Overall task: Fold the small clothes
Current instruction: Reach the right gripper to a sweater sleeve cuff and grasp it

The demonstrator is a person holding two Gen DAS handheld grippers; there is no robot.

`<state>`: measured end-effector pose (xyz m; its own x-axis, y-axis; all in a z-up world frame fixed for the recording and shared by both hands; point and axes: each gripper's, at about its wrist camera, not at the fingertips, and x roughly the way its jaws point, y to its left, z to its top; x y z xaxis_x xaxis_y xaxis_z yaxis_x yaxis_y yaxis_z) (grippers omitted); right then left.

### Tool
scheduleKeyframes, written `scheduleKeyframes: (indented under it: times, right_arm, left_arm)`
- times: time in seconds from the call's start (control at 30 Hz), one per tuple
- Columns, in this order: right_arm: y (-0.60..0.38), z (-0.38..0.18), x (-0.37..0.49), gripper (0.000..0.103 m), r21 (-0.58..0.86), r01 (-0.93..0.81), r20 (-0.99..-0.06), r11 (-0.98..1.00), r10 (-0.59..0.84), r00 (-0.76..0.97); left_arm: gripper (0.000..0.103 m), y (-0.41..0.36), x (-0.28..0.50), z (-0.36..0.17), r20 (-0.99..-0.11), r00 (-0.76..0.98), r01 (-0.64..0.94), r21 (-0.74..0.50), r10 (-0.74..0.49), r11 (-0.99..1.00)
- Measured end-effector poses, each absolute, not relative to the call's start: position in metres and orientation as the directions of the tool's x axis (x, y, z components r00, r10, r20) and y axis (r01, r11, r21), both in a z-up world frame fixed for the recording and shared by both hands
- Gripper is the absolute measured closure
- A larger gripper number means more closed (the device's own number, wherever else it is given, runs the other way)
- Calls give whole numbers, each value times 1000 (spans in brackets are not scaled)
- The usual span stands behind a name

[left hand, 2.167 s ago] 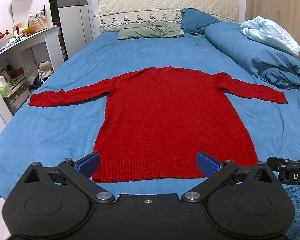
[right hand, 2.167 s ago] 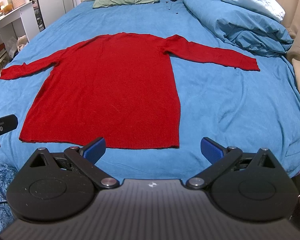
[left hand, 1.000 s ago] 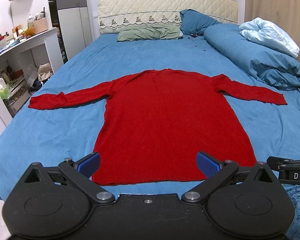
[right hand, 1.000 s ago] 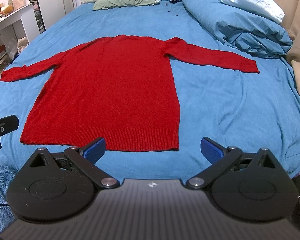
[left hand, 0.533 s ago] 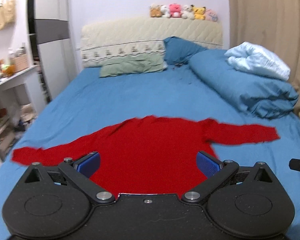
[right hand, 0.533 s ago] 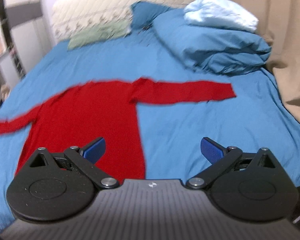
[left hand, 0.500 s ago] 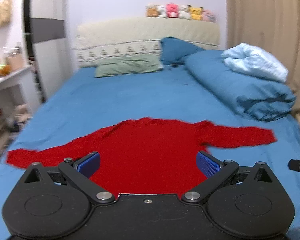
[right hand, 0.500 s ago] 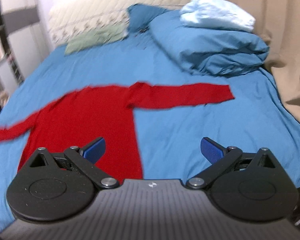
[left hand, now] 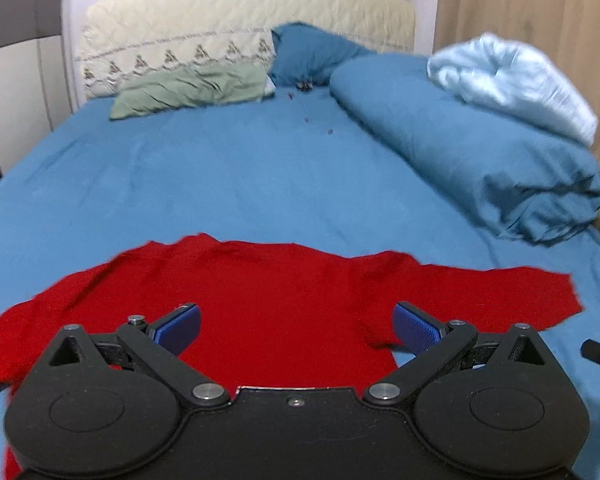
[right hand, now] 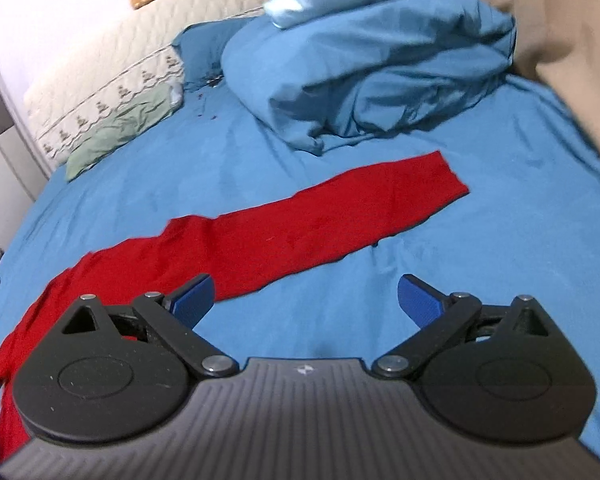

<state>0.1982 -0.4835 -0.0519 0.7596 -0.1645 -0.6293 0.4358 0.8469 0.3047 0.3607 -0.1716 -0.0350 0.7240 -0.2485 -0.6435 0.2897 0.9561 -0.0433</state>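
Observation:
A red long-sleeved sweater (left hand: pixel 276 292) lies flat on the blue bed, both sleeves spread out. My left gripper (left hand: pixel 296 326) is open and empty, above the sweater's upper body near the collar. My right gripper (right hand: pixel 304 296) is open and empty, over the blue sheet just in front of the sweater's right sleeve (right hand: pixel 324 216). The sleeve's cuff (right hand: pixel 444 180) lies beyond it to the right. The sweater's hem is hidden under the gripper bodies.
A rolled blue duvet (left hand: pixel 460 136) with a pale blue blanket (left hand: pixel 512 80) on it lies along the right side. Green (left hand: pixel 188 88) and blue (left hand: pixel 312 52) pillows sit at the headboard (left hand: pixel 220 28), plush toys on top. A beige curtain (right hand: pixel 560 20) hangs at right.
Both grippers have moved forward over the bed from its foot: the left one over the sweater's body, the right one towards the right sleeve. Both stay open.

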Motion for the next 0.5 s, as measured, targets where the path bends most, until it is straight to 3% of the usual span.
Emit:
scheduleKeyframes:
  times: [0.2,0.5]
  right_arm:
    - [-516,-122,252,2,364,489,-636,792,-172,752]
    - [-572,-161,295,32,460,600,-653,655,-208,728]
  left_arm:
    - [0,-198,424,-103,-697,675,283,-59,-243,957]
    - [0,-229,471,-154,-800,577,272,-4,-166,962]
